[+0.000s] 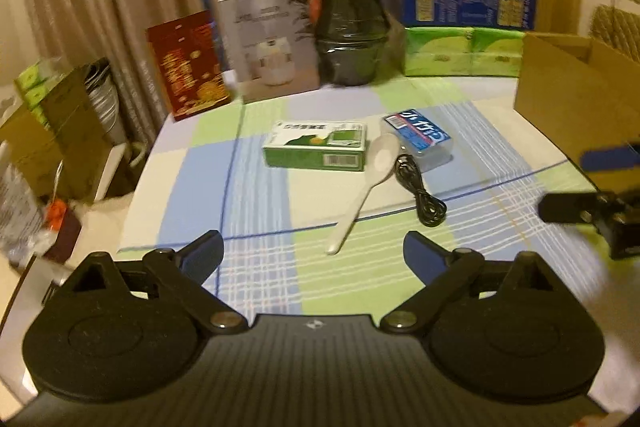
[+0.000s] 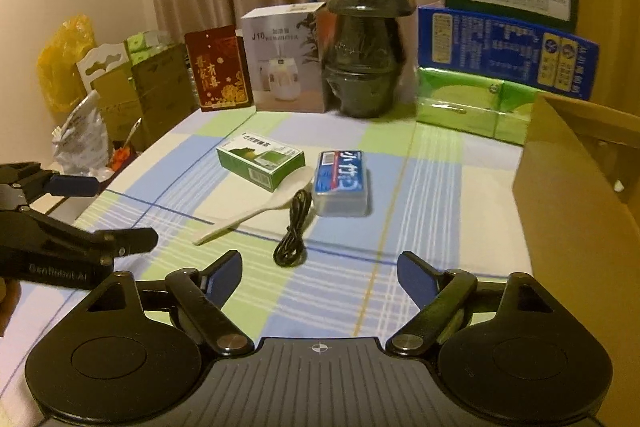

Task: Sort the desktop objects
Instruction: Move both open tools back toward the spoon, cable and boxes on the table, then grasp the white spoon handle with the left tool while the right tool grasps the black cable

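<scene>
Left gripper spread wide, holding nothing, low over the checked tablecloth. Ahead of it, left to right: green box, white spoon touching the box, black cable, blue-labelled pack. Right gripper likewise wide and empty, cable just ahead; cardboard box at far right.

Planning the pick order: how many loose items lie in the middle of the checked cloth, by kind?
Boxes: 2, a green box and a clear box with a blue label
Spoons: 1, a white spoon
Cables: 1, a coiled black cable
Total: 4
Both the left tool and the right tool are open, holding nothing.
</scene>
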Available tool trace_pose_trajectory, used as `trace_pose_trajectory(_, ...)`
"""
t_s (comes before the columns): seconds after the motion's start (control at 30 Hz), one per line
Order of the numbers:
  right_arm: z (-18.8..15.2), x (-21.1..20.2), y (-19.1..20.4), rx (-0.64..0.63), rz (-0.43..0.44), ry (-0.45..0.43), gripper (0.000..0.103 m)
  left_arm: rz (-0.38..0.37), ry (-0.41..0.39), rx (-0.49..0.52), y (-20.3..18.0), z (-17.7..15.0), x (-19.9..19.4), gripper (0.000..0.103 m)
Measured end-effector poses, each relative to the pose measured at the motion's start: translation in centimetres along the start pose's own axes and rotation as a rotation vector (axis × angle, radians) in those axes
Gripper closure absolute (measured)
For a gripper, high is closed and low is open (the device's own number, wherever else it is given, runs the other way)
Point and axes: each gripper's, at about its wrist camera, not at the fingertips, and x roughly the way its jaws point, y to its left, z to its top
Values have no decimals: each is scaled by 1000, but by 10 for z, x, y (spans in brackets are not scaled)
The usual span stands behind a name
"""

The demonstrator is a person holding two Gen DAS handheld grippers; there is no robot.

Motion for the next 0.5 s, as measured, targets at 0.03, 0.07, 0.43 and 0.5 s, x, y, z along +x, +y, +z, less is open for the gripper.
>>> trace_pose_trajectory(0.03,1,6,-1,3,2,5,24,-2,2,20,-1,1,4,9)
trace_pose_trajectory(0.07,3,12,-2,6,5,9,26,-5,3,48,-3,2,8,10)
trace_pose_trajectory(0.43,11,76,3,-52,48,31,52,-75,17,128,-5,6,63,29)
trace_pose_trajectory(0.5,11,85,3,-60,47,31,53,-68,28,140,-5,4,72,34)
